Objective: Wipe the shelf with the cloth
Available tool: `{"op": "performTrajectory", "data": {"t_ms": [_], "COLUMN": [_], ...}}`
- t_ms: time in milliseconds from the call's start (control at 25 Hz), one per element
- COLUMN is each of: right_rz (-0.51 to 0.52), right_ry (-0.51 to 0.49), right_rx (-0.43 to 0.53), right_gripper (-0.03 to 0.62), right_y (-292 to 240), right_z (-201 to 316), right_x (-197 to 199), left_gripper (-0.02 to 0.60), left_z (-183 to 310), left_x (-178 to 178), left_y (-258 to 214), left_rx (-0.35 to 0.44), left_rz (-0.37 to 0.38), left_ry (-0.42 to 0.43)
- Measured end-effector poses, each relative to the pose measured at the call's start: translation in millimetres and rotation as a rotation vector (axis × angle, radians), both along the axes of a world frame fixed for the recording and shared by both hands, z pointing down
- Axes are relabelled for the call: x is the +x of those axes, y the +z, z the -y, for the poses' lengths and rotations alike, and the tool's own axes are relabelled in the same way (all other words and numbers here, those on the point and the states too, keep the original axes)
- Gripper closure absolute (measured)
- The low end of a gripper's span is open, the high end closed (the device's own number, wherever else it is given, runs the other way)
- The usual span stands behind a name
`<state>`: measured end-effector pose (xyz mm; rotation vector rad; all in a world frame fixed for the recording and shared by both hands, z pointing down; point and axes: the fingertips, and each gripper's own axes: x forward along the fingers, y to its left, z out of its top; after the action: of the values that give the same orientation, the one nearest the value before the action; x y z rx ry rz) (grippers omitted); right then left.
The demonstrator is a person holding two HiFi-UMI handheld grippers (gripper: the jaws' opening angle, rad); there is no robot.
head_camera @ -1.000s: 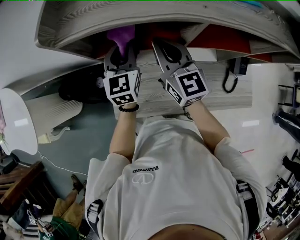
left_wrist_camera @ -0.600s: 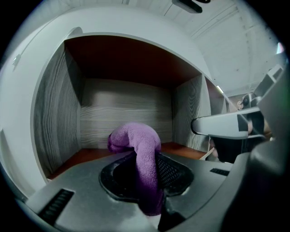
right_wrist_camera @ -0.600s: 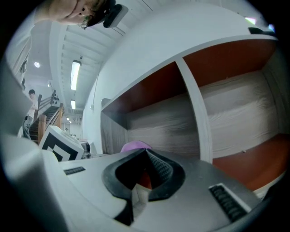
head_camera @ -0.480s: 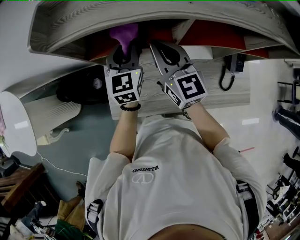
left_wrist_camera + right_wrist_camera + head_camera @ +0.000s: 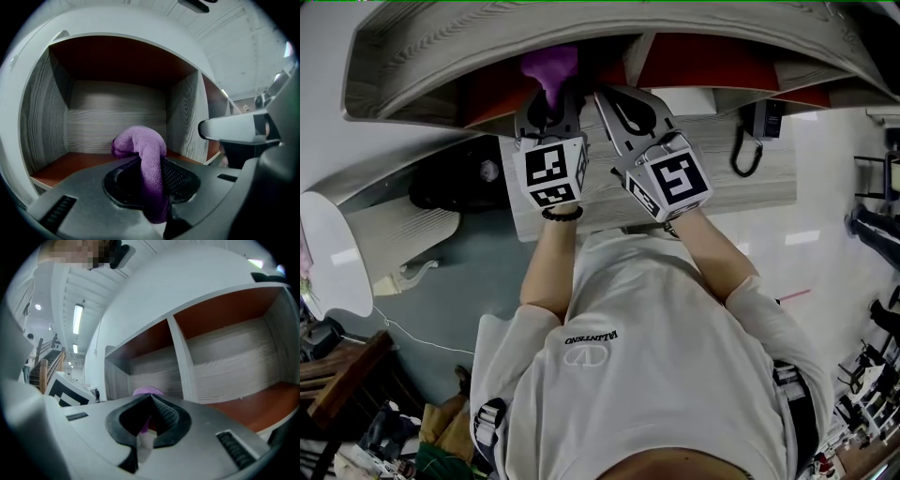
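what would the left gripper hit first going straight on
The left gripper, shut on the purple cloth, points into a shelf compartment; the cloth's bunched end would probably reach the wood-grain back panel first, though depth is unclear.

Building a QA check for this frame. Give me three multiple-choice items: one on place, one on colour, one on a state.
1. Where is the cloth?
A. clamped in the left gripper
B. in a bucket
C. draped over a chair

2. What colour is the cloth?
A. green
B. purple
C. yellow

3. How do the jaws of the right gripper stand?
A. wide apart
B. shut on a bottle
C. closed together, nothing between them

Key:
1 A: the left gripper view shows its jaws pinching the cloth in front of a shelf compartment.
2 B: it reads purple in the head view and the left gripper view.
3 C: the right gripper view shows the tips meeting, with nothing held.
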<state>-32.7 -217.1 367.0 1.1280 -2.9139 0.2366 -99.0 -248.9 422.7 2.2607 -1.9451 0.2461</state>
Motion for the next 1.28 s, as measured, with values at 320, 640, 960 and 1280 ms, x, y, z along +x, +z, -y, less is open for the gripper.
{"op": "performTrajectory", "data": {"t_ms": [320, 640, 960, 1280], "right_rz": [0.0, 0.0, 0.0, 0.004], "right_ry": [0.001, 0.011, 0.027, 0.041], "right_rx": [-0.002, -0.003, -0.006, -0.013], "right_gripper": [0.595, 0.595, 0.595, 0.595], "right_y": [0, 1, 2, 6], "right_z": [-1, -1, 3, 7], "right_x": [15, 29, 40, 52], "left_gripper": [0.502, 0.502, 0.502, 0.502], "left_z": [4, 7, 9, 12], "left_x": [20, 39, 58, 77], "left_y": [0, 0, 1, 4], "left_rx": [-0.003, 0.0, 0.0, -0.007], "left_rz": [-0.002, 0.0, 0.0, -0.001], "left_ry": [0.015, 0.034, 0.06, 0.086]}}
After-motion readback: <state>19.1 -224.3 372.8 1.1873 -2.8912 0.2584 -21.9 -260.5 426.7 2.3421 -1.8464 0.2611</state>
